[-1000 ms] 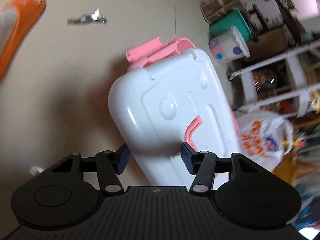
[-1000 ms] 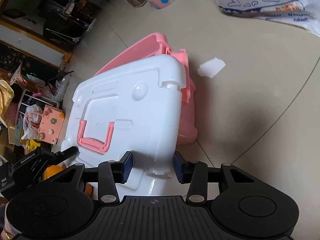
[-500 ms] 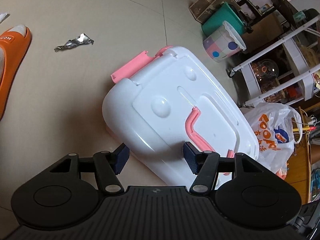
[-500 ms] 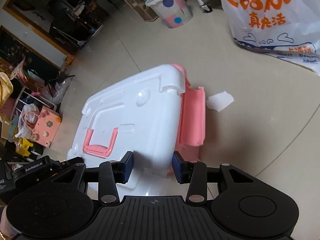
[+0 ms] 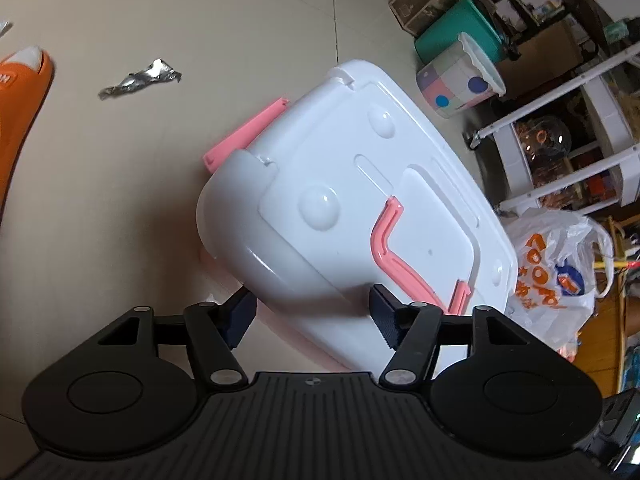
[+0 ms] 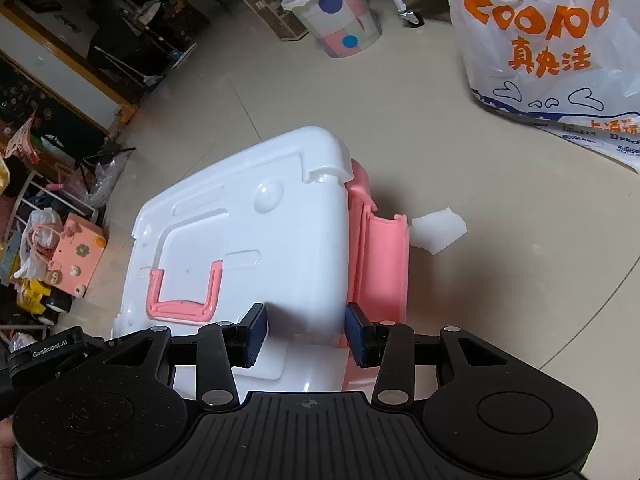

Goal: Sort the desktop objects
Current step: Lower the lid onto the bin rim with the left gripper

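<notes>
On the floor below both grippers sits the box, its white lid on and a pink latch flipped out at its right side. Your left gripper and right gripper both hang spread wide over the lid's near edge, grasping nothing. You seem to be seating the lid; next, press that latch shut.
</notes>
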Available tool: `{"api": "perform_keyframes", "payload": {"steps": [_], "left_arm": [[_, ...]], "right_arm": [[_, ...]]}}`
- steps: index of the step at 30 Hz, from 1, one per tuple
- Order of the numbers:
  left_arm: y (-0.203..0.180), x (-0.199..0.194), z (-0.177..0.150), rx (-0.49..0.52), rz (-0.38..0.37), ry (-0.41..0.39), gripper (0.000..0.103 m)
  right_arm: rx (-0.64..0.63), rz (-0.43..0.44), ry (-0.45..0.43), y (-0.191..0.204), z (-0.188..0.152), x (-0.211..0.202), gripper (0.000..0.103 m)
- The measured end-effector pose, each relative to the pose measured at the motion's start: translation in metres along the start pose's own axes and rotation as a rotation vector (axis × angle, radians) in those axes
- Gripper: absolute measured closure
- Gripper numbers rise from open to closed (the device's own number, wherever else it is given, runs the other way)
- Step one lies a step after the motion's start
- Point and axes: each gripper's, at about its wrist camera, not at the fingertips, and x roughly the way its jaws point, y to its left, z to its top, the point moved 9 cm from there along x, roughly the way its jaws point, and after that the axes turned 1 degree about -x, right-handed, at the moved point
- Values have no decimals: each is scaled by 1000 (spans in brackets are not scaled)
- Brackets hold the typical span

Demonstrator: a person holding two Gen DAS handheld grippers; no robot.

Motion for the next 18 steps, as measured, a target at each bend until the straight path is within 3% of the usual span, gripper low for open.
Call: {"api": "perform_keyframes", "payload": {"steps": [6, 12, 18], "left_arm": [[-5, 1, 5, 55, 58, 9, 25], [-5, -9, 12, 115, 121, -43, 20], [2, -16, 12, 126, 143, -58, 14]], "right_arm": [[1, -35, -7, 2, 6, 3, 63], [-53, -89, 7, 7, 1, 1, 58], [-59, -91, 17, 11, -7, -4, 62]]}}
